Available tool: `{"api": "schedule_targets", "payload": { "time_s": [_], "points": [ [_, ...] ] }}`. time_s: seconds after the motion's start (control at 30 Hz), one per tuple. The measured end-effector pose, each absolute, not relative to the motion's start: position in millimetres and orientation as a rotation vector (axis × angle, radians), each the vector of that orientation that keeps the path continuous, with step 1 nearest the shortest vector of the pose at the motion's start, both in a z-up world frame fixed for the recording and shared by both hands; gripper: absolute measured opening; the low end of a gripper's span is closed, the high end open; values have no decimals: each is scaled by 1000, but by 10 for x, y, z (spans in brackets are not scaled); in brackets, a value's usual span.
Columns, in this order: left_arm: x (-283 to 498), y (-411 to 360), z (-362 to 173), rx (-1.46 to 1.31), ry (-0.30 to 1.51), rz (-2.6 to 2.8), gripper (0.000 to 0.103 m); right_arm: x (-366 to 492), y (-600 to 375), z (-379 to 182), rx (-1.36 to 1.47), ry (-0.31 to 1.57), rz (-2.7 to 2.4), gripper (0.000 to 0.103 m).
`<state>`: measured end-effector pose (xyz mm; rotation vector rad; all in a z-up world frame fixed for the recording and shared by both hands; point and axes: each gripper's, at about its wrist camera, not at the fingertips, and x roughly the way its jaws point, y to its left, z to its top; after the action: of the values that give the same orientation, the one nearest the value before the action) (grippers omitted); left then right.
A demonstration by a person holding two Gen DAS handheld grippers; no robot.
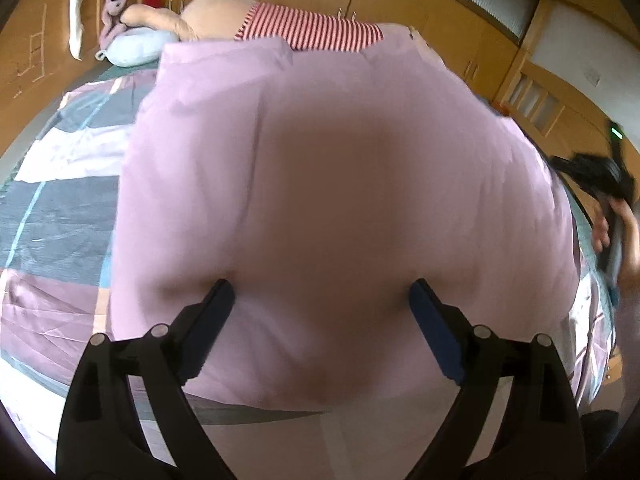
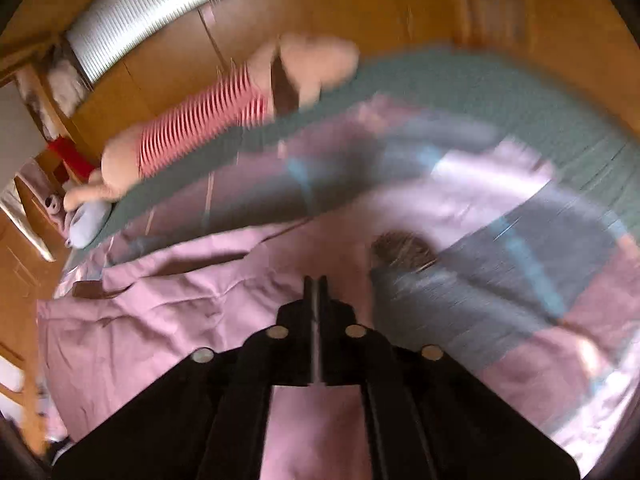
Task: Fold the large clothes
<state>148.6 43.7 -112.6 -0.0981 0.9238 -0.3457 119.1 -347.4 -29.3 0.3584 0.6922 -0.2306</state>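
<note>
One pink garment lies spread over the bed, reaching its near edge, on one patchwork bedcover of grey, white and pink. No label or writing can be read on it. The left tool stands wide open with both pads resting on the cloth, nothing gripped. The right tool has its pads together, nothing visibly between them. One striped stuffed toy lies along the far edge.

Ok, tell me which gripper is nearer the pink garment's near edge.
Left. The left gripper straddles the pink garment by its near edge, jaws wide. The right gripper hovers over it further in.
</note>
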Motion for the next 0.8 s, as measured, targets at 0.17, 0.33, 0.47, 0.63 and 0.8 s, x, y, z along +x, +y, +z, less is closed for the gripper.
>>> {"api": "schedule_targets", "payload": {
  "time_s": [0.17,0.33,0.47,0.63,0.8],
  "points": [
    [1508,476,-1165,-97,928,-276,91,746,-2745,-365,192,802,41,73],
    [1640,697,-1321,-190,988,-181,100,930,-2749,-896,63,949,-94,80],
    [1693,1069,-1268,-253,986,-26,99,696,-2745,-712,7,869,-239,80],
    [1658,1700,-1282,-532,998,73,98,571,-2147,-299,-72,757,-38,81],
    [1617,1790,-1306,-548,1032,90,98,1002,-1299,-253,-47,876,246,81]
  ]
}}
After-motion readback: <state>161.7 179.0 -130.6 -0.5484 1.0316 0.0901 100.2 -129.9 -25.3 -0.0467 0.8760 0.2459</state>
